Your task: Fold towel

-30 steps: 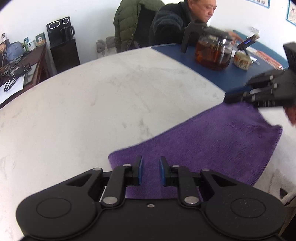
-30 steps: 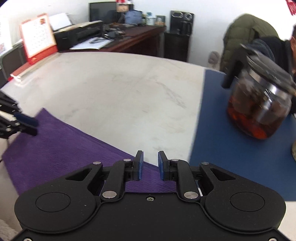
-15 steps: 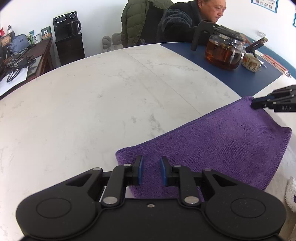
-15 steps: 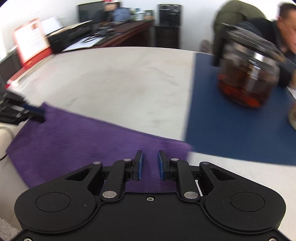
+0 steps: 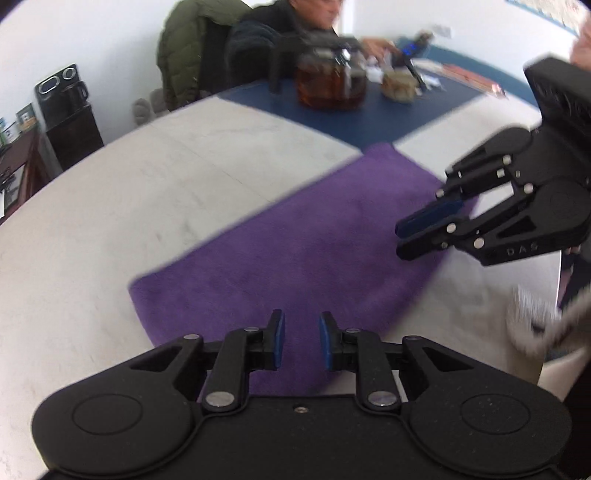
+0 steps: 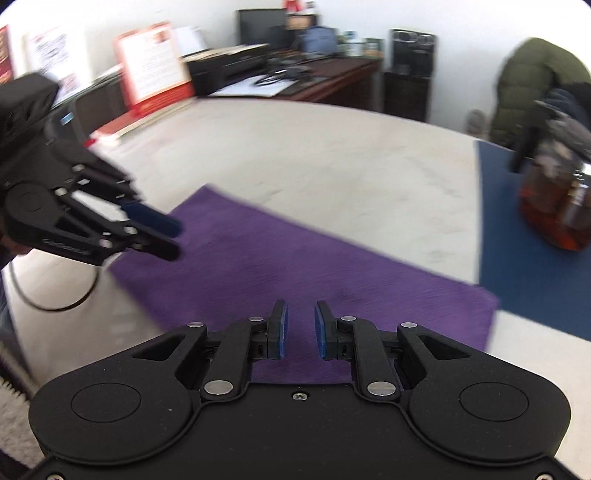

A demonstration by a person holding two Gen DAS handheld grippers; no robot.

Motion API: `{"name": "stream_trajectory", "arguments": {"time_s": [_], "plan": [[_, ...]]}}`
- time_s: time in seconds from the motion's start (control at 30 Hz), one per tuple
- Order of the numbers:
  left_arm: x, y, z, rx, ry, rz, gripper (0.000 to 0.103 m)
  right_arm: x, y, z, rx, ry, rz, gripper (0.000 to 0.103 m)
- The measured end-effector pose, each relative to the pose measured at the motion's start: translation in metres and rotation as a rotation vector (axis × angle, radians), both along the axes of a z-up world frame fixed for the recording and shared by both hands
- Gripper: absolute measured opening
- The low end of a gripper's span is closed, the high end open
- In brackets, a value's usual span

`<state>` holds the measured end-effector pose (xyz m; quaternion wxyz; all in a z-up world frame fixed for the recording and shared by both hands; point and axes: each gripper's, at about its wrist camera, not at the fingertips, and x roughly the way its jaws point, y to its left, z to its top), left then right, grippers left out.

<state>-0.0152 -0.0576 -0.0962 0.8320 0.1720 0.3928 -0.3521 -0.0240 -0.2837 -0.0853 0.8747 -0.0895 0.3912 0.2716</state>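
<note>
Both grippers, left (image 5: pixel 300 339) and right (image 6: pixel 298 328), hover over the towel (image 5: pixel 295 254) with jaws slightly parted, gripping nothing. Towel lies flat on the table (image 5: pixel 110 206); teapot (image 5: pixel 328 83) at 12 o'clock.

Pale marble-look desk (image 5: pixel 177 192) with faint grey veining, a dark blue mat (image 5: pixel 369 122) over its far side. White plain walls (image 5: pixel 92 33), even daylight-like lighting. Dark wooden side desk (image 6: pixel 325 79) along the wall, cluttered with a black printer (image 6: pixel 229 68) and a black monitor (image 6: pixel 262 24). Black cabinet (image 6: pixel 406 96) beside it carrying a black coffee machine (image 6: pixel 412 51). Olive green puffer jacket (image 5: pixel 184 51) hung over a chair. Red-and-white desk calendar (image 6: pixel 153 61) at the desk's edge.
</note>
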Motion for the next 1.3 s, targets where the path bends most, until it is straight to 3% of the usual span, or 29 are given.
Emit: {"name": "stream_trajectory", "arguments": {"time_s": [0.3,0.4,0.53,0.63,0.8,0.93,1.3], "plan": [[-0.003,0.036,-0.009,-0.026,0.046,0.143,0.021,-0.024,-0.052,-0.005,-0.029,0.035,-0.147,0.015],[-0.001,0.04,-0.001,0.004,0.039,0.18,0.02,-0.021,-0.066,-0.003,-0.063,0.043,-0.211,0.015],[0.009,0.045,0.024,-0.026,-0.003,0.202,0.021,-0.013,-0.068,0.007,-0.086,0.018,-0.25,0.017],[0.026,0.035,0.028,-0.043,-0.009,0.202,0.021,-0.001,-0.055,0.019,-0.073,-0.024,-0.209,0.018],[0.06,0.011,0.003,-0.013,0.015,0.215,0.021,0.027,-0.025,0.018,-0.054,-0.023,-0.145,0.018],[0.062,0.024,-0.006,-0.019,0.013,0.225,0.023,0.043,-0.01,-0.006,-0.103,0.047,-0.123,0.019],[0.073,0.07,-0.002,0.024,0.009,0.343,0.023,0.066,0.027,-0.01,-0.078,0.04,-0.072,0.02]]}}
